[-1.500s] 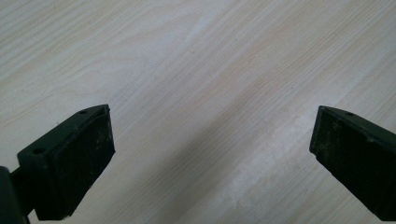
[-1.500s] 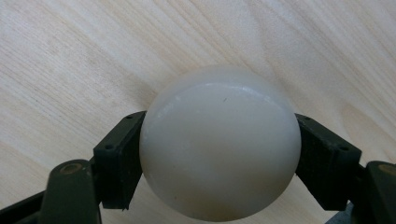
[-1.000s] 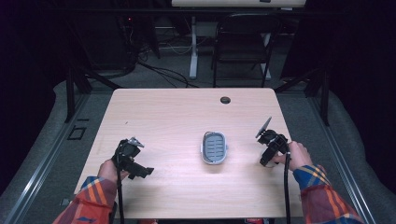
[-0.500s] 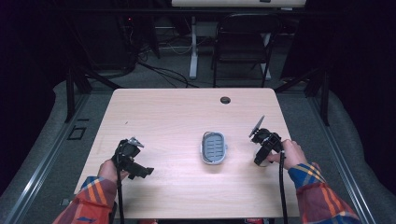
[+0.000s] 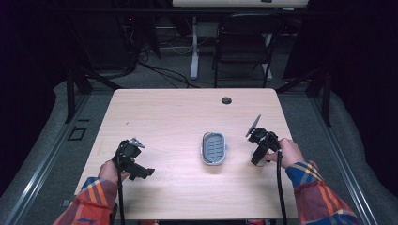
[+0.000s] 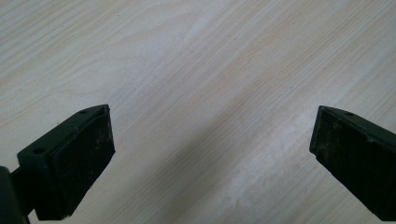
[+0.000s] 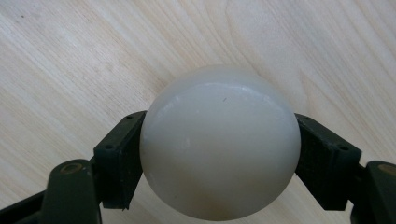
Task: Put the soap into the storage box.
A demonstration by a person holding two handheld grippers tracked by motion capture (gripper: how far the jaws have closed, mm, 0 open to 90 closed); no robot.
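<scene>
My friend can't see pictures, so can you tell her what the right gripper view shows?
A smooth white ball is clamped between the right gripper's two black jaws, which press on its left and right sides. Behind it lies the pale wooden table, seen close up.

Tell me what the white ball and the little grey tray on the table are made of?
The smooth white ball looks like hard plastic or a polished, soap-like solid: it is glossy with soft highlights, and which one is unclear. The small oval grey slotted tray looks like moulded plastic with an even matt surface. The pale table shows printed-looking wood grain, probably laminate.
</scene>
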